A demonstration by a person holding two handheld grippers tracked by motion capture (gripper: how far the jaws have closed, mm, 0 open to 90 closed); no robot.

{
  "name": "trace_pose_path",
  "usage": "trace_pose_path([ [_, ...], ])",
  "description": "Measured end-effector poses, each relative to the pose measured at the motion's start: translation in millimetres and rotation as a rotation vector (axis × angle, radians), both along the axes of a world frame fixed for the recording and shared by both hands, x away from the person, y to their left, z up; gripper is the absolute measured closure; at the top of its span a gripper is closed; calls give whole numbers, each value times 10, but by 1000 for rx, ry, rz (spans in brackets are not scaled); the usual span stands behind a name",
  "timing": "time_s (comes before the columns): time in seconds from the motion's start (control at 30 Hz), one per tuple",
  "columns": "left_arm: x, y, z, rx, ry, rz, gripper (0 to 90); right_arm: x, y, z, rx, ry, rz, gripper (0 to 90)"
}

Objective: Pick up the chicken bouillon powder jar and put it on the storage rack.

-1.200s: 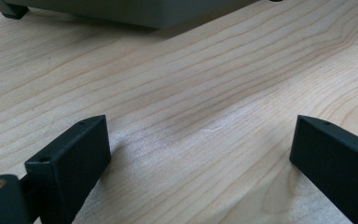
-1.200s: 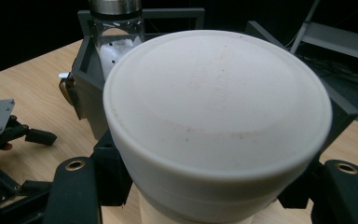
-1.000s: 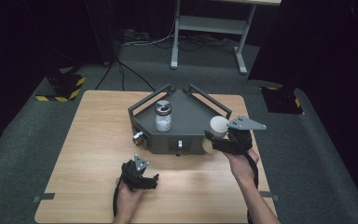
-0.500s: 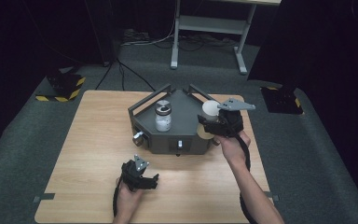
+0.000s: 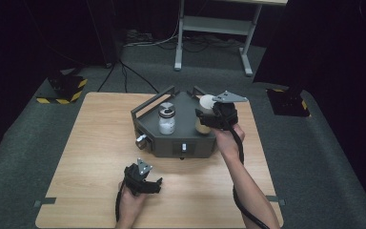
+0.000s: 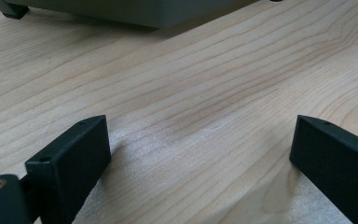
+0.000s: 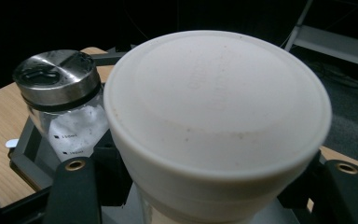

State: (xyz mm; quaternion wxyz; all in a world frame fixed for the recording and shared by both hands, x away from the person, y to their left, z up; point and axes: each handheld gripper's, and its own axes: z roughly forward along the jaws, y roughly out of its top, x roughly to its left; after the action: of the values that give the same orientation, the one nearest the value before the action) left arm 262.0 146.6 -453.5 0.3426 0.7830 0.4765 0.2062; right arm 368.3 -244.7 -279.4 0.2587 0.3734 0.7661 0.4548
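Observation:
My right gripper (image 5: 210, 114) is shut on a jar with a broad white lid (image 5: 206, 101) and holds it over the right side of the dark grey angular stand (image 5: 190, 143). In the right gripper view the white lid (image 7: 214, 102) sits close between my black fingers (image 7: 72, 191). Whether the jar's base touches the stand I cannot tell. A glass shaker with a metal cap (image 5: 166, 119) stands upright on the stand, left of the jar, also the shaker (image 7: 60, 88). My left gripper (image 5: 147, 183) rests open on the wooden table (image 5: 90, 143), its fingers (image 6: 74, 158) wide apart with bare wood between them.
The stand has raised rails at its back corners (image 5: 152, 102) and a knob (image 5: 141, 141) at its front left. Its lower edge (image 6: 121, 9) lies just ahead of my left gripper. Beyond the table stand a metal desk frame (image 5: 214, 24) and yellow-black striped blocks (image 5: 62, 93).
My right gripper has carried the white-lidded jar from the stand's front right corner farther away and slightly left, over the stand. The left gripper has stayed put.

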Motion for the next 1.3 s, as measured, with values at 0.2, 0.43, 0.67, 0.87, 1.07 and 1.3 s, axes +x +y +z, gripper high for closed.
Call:
trace_pose_path([
  [0.2, 0, 0, 0, 0, 0, 0, 51, 65, 62, -66, -7, 12, -7, 356],
  [0.43, 0, 0, 0, 0, 0, 0, 51, 118, 112, -118, -14, 21, -2, 356],
  [0.67, 0, 0, 0, 0, 0, 0, 51, 161, 121, -131, -14, 32, 1, 355],
  [0.87, 0, 0, 0, 0, 0, 0, 51, 205, 29, -160, 25, 51, 2, 355],
  [1.07, 0, 0, 0, 0, 0, 0, 51, 199, 1, -208, 36, 39, 9, 355],
  [1.3, 0, 0, 0, 0, 0, 0, 51, 190, -7, -237, 45, 32, 9, 356],
])
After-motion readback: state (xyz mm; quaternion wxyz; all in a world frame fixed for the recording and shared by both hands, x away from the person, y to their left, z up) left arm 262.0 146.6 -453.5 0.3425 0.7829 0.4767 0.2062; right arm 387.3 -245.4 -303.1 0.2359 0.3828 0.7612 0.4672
